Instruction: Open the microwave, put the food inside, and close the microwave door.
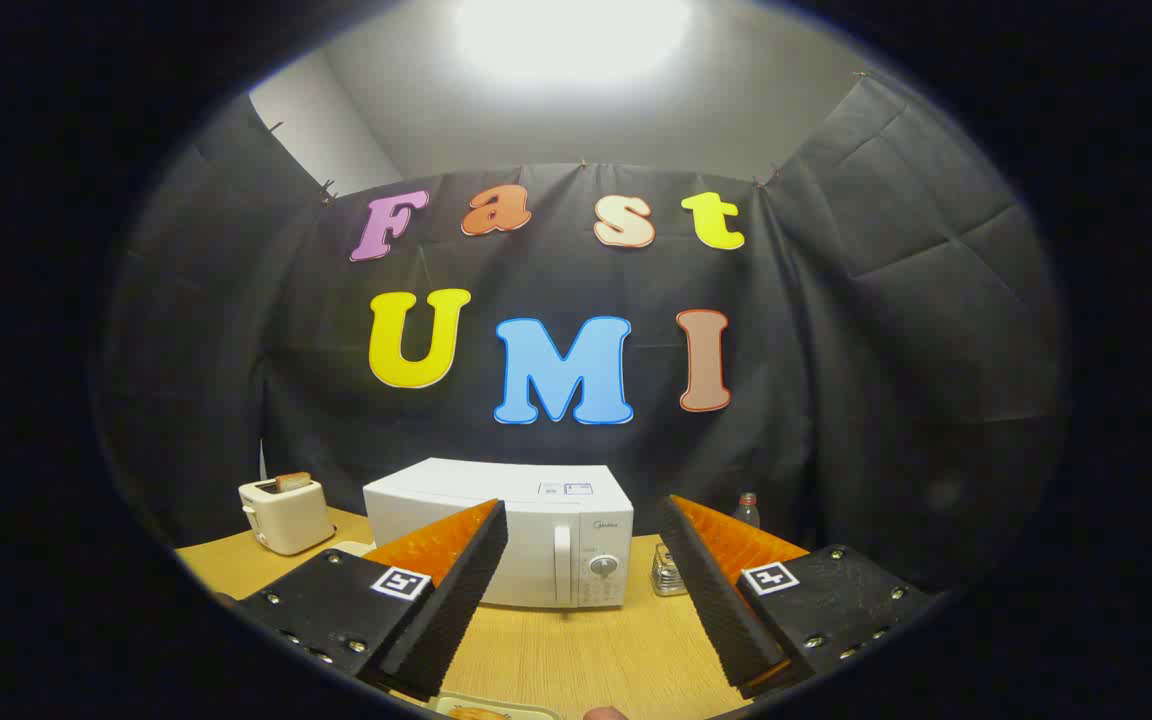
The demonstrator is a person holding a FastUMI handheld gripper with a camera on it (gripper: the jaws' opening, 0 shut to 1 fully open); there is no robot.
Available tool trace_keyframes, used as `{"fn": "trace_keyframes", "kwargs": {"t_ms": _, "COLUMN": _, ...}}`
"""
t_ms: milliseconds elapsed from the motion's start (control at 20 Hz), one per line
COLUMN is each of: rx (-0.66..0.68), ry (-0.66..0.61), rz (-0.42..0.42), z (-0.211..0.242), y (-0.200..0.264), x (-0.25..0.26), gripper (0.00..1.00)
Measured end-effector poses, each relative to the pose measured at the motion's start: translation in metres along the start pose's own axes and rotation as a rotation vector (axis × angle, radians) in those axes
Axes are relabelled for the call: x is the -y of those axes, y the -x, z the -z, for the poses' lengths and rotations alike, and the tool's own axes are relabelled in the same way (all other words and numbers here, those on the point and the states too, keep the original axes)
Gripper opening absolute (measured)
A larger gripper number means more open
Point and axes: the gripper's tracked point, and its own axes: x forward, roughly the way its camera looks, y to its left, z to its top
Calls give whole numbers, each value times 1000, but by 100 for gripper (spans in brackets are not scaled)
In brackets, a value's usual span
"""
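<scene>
White microwave (pixel 511 545) with door shut on wooden table (pixel 576 655), gripper (pixel 581 540) fingers wide apart holding nothing, toaster (pixel 284 514) off to one side

toaster (pixel 285 515), bottle (pixel 747 510), glass jar (pixel 669 573), table (pixel 576 655)

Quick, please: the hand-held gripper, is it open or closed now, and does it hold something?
Hand-held gripper: open, holding nothing; the closed microwave stands beyond its fingers.

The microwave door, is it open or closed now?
Closed. The microwave door sits flush with the front, its handle upright beside the control dial. The gripper is open, fingers spread apart, short of the microwave.
</scene>
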Motion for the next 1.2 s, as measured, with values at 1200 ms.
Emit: {"fn": "trace_keyframes", "kwargs": {"t_ms": 1200, "rx": -67, "ry": -49, "rz": -38, "z": 60, "y": -107, "x": -5, "gripper": 98}}
